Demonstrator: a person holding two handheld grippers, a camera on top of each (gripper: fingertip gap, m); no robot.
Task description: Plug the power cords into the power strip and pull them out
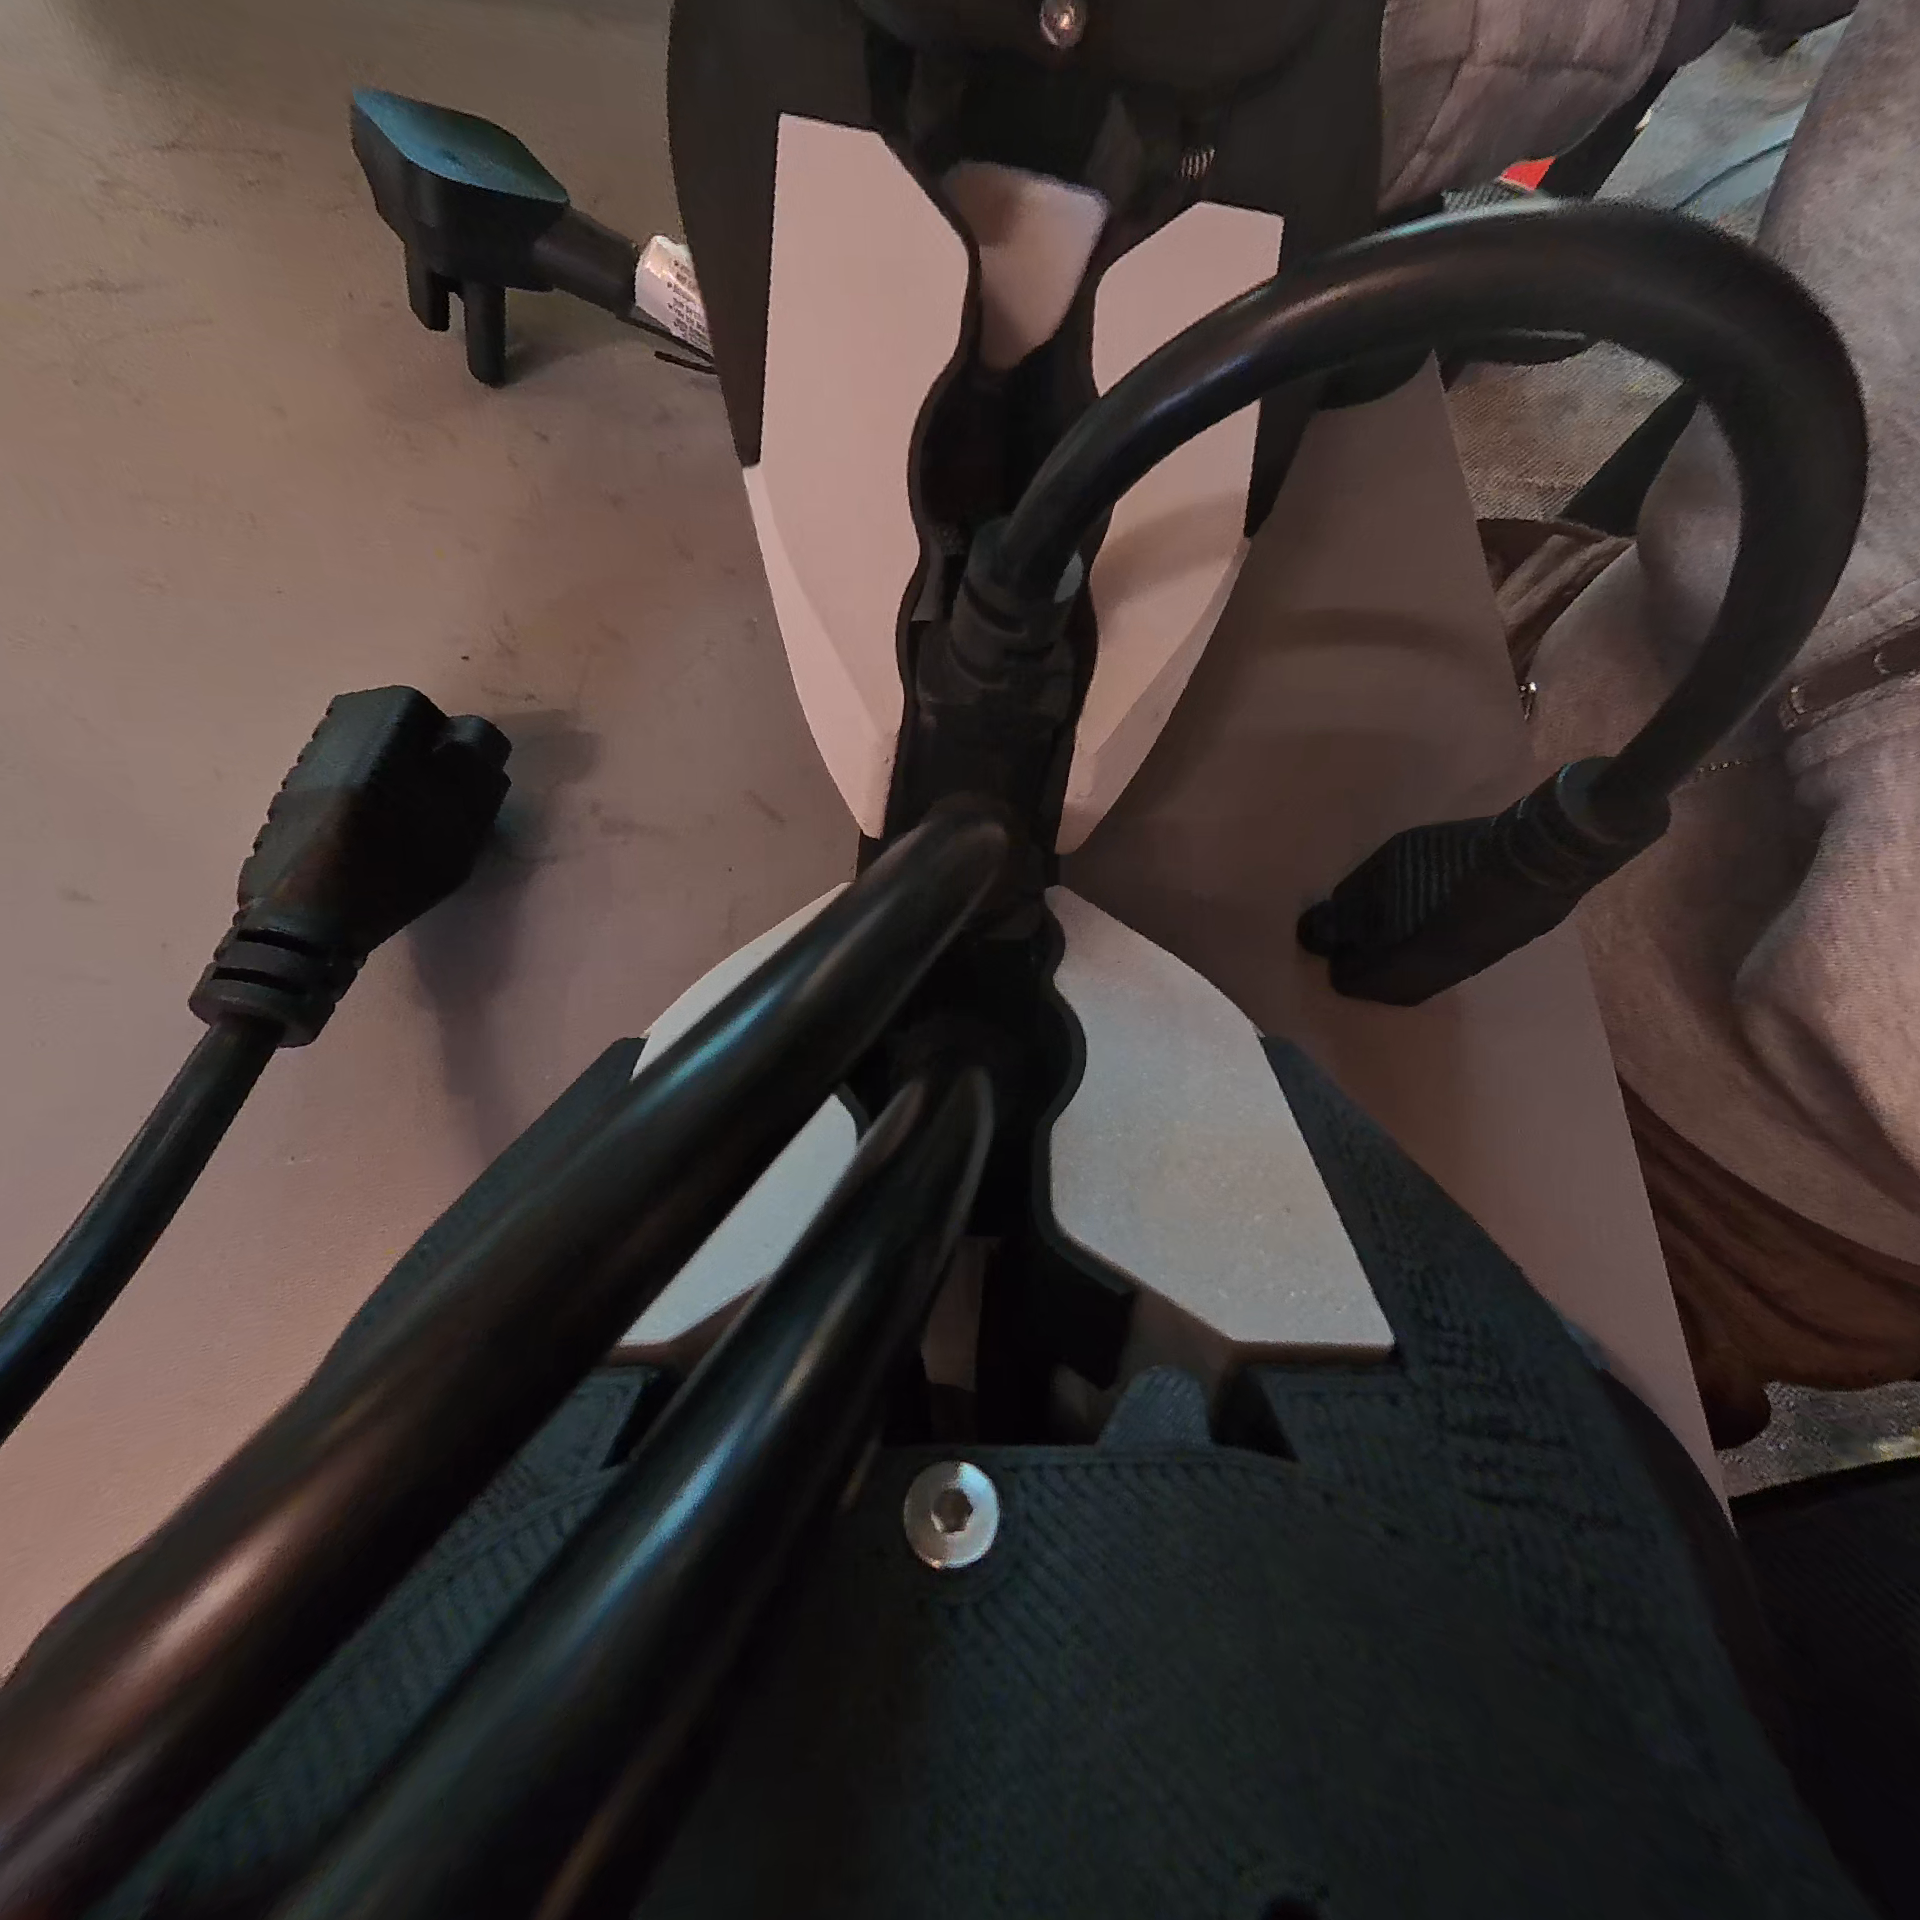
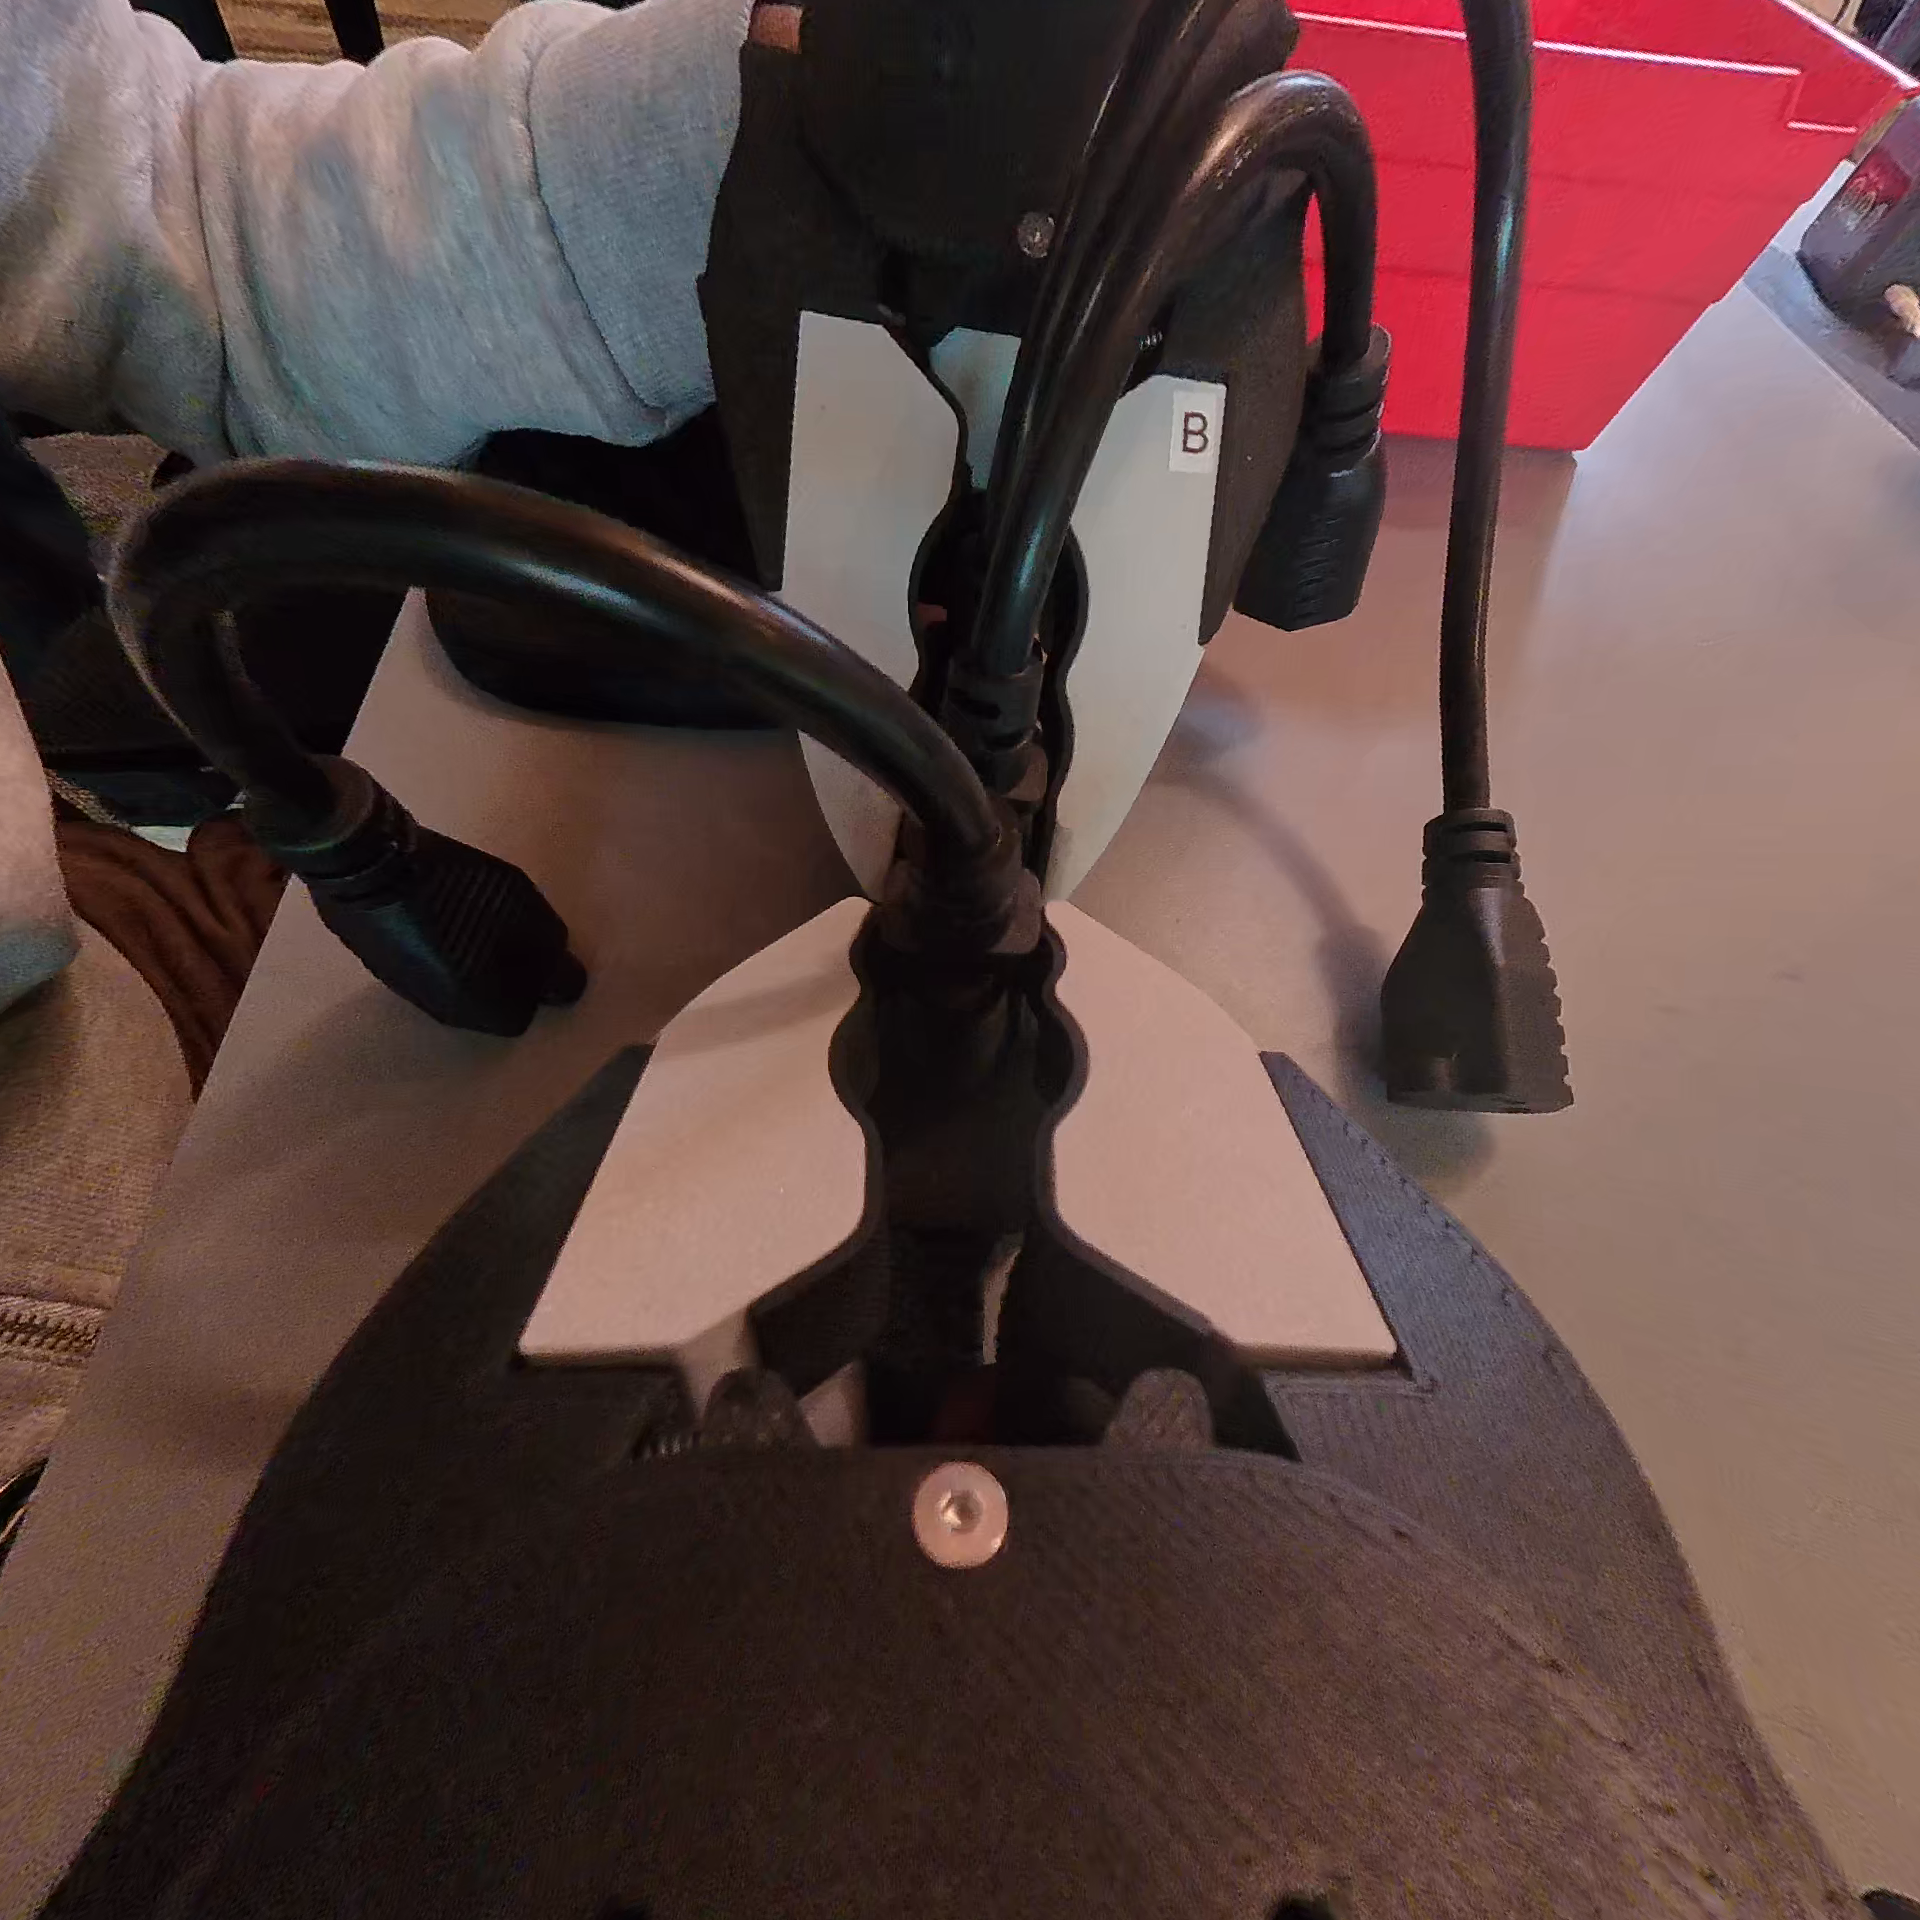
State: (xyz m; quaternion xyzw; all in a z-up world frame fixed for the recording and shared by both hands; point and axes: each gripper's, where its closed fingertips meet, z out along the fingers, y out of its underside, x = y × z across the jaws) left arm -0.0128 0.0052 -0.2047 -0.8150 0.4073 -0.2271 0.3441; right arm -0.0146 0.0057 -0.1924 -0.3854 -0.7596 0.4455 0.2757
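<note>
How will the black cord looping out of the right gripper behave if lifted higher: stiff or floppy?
Probably springy-stiff: the cord holds a self-supporting arch. Its connector end rests on the table and would likely swing. The ribbed right gripper fingers clamp it, so slipping seems unlikely.

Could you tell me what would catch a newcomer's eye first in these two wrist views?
Most striking is the meeting at centre: the left gripper and right gripper face each other tip to tip, each shut on a black power cord that arches away. Next, loose black cord ends lie on the grey table, such as the socket end at right. Behind sits a bright red bin.
</note>
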